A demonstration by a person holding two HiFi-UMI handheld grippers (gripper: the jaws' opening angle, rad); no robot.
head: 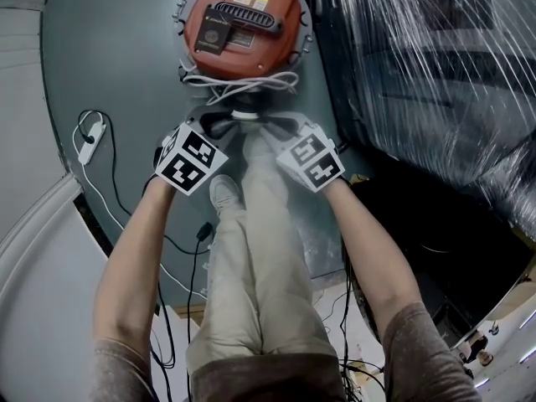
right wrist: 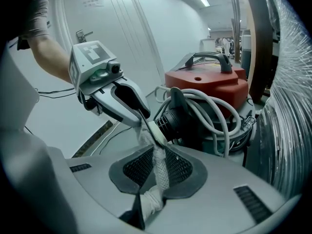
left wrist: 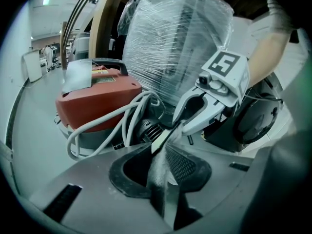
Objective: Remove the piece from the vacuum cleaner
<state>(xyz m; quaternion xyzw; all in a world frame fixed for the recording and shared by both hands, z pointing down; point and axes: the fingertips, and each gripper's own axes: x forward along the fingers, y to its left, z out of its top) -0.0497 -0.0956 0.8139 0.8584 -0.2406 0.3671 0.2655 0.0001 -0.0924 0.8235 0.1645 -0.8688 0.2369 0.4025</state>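
Observation:
The red vacuum cleaner (head: 243, 23) stands on the grey floor at the top of the head view, with a white cord (head: 243, 84) looped round its base. Just in front of it, my left gripper (head: 237, 122) and right gripper (head: 261, 122) meet on a small pale piece (head: 249, 114). In the left gripper view my left gripper (left wrist: 163, 179) is shut on this thin dusty piece (left wrist: 161, 143), and the right gripper (left wrist: 178, 128) pinches its far end. In the right gripper view my right gripper (right wrist: 158, 179) is shut on the white textured piece (right wrist: 160, 167) beside the black ribbed port (right wrist: 173, 121).
A large bulk wrapped in clear plastic film (head: 435, 74) stands close on the right of the vacuum cleaner. A white power strip (head: 90, 136) and a black cable (head: 197, 233) lie on the floor at left. The person's shoe (head: 224, 193) is between the arms.

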